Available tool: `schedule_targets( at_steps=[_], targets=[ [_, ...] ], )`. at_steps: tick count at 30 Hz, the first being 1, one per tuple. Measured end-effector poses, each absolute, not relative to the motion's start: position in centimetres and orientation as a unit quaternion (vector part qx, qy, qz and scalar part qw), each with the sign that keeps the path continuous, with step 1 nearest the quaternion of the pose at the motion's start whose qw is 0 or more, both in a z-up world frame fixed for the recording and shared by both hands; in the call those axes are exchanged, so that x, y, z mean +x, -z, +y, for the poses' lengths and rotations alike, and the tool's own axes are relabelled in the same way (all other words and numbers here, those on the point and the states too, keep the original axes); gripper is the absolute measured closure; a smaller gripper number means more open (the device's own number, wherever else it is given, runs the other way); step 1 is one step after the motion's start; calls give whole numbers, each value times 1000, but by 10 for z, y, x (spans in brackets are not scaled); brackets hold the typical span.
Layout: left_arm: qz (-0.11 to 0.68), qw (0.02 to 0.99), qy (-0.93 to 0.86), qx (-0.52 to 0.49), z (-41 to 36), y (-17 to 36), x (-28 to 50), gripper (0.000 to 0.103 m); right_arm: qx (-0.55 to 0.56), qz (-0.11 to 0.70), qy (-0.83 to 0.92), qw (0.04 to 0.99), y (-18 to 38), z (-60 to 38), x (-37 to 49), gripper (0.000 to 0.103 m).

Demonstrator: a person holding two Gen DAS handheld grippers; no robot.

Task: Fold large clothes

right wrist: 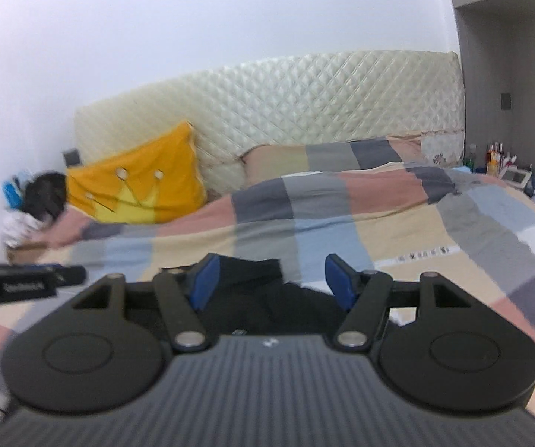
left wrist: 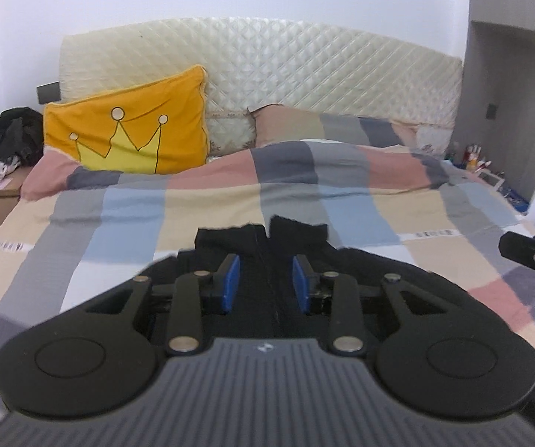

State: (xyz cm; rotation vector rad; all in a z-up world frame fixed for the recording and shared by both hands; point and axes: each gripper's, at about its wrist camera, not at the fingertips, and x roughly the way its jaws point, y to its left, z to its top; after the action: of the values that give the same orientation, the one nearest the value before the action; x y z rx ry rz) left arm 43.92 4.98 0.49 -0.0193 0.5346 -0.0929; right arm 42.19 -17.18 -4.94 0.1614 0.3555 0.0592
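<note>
Bed and garment: both grippers hover over black clothing, jaws parted.

We see the checked bedspread point(left wrist: 200, 205) spreading wide and flat on all sides. The black garment point(left wrist: 297, 232) lies directly ahead and below, its seam running away from us. The left gripper point(left wrist: 266, 283) straddles that seam, jaws half open, gripping nothing; the right gripper point(right wrist: 270, 283) gapes wider over the garment's right edge, also gripping nothing.

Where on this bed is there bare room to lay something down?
Flat checked bedspread lies open between the black garment under the grippers and the raised quilt ridge, and out to the right. It is crowded by the headboard: orange pillow, bunched quilt.
</note>
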Motion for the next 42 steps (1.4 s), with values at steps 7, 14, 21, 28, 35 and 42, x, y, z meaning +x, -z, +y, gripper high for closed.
schedule_targets(
  at_steps=[7,14,21,28,35,42],
  targets=[
    [261,964,54,-13,37,-16,318,66,88,164,-43,982,35,-180,316,38],
    [248,967,62,-17,18,-26,230,67,71,143,-54,986,31,-190,245,38],
    [245,967,58,-21,9,-26,168,66,62,141,-68,986,39,-193,195,38],
    [267,963,38,-11,14,-1,122,66,60,153,-85,983,58,-189,163,38],
    [308,951,17,-12,31,48,112,66,57,176,-91,979,82,-183,156,38],
    [332,942,-2,50,15,86,117,36,70,200,-83,974,105,-184,160,38]
  ],
)
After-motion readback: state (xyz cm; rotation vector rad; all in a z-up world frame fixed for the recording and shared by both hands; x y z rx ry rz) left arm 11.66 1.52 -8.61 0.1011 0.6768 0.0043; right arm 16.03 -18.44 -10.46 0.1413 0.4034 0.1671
